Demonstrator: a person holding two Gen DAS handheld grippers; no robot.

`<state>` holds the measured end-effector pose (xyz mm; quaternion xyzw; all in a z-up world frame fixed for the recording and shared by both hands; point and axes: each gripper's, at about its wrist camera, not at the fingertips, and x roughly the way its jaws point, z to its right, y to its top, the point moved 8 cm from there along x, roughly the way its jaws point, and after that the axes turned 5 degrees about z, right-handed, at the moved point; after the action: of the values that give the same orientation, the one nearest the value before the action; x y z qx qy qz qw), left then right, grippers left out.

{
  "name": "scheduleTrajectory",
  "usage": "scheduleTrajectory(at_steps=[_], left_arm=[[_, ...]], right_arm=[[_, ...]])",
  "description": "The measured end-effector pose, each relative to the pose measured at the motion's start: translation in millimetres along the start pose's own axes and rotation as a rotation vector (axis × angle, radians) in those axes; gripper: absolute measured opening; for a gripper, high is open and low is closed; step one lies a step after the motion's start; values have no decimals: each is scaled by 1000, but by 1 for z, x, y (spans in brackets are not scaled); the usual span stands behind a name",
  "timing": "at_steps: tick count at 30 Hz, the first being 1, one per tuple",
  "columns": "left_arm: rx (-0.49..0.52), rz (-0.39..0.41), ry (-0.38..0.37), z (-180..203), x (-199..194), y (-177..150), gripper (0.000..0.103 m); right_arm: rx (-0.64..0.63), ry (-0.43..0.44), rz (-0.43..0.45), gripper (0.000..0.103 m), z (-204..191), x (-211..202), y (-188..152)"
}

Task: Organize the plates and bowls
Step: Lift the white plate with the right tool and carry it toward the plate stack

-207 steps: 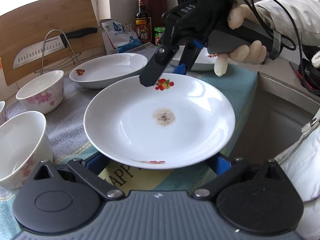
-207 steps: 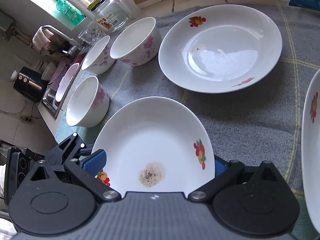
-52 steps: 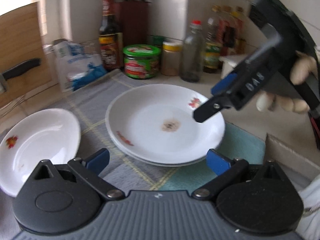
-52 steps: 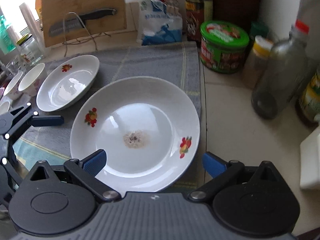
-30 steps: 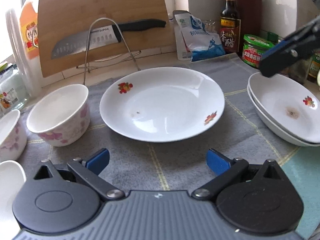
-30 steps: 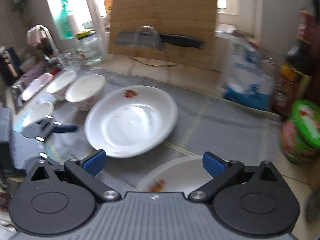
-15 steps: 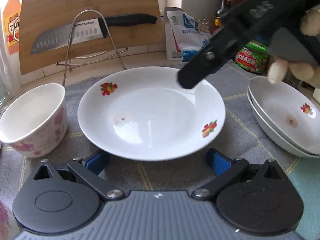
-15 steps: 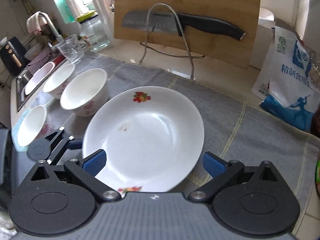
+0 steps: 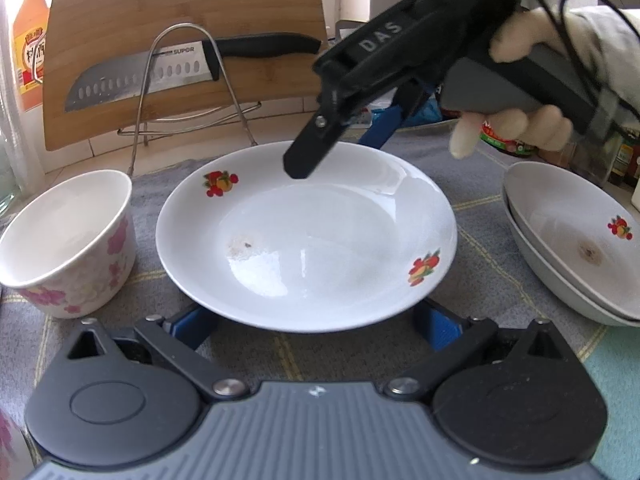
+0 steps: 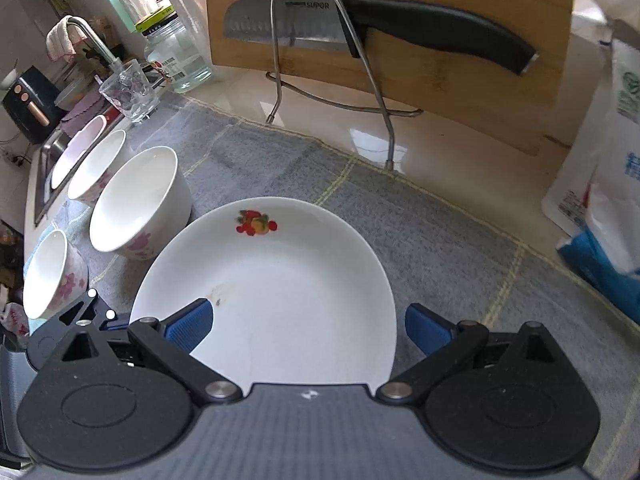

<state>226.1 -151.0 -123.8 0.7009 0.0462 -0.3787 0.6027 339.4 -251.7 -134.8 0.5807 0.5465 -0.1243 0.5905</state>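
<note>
A white plate with fruit prints [image 9: 304, 240] lies on the grey cloth; it also shows in the right wrist view [image 10: 276, 300]. My left gripper [image 9: 316, 326] is open, its blue pads at the plate's near rim, one on each side. My right gripper [image 10: 308, 330] is open over the plate's far rim; one finger hangs above the plate, the other behind it. It shows in the left wrist view [image 9: 340, 144]. Two stacked plates [image 9: 576, 240] sit at the right. A floral bowl [image 9: 68, 244] stands left of the plate.
Three more floral bowls [image 10: 96, 168] line the left side toward the sink [image 10: 48, 160]. A cutting board with a knife [image 10: 384, 28] on a wire rack stands behind. A glass [image 10: 128, 90], jar, salt bag [image 10: 604, 184] and sauce jars are around.
Both grippers have closed in on the single plate from opposite sides; my right gripper has come lower over its far rim. Earlier the stained plate was set on the right stack.
</note>
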Motion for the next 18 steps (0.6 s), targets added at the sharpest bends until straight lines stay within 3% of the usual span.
scheduleTrajectory(at_steps=[18], left_arm=[[19,18,54,-2,-1,3,103]], right_arm=[[137,371,-62,103,13,16,23]])
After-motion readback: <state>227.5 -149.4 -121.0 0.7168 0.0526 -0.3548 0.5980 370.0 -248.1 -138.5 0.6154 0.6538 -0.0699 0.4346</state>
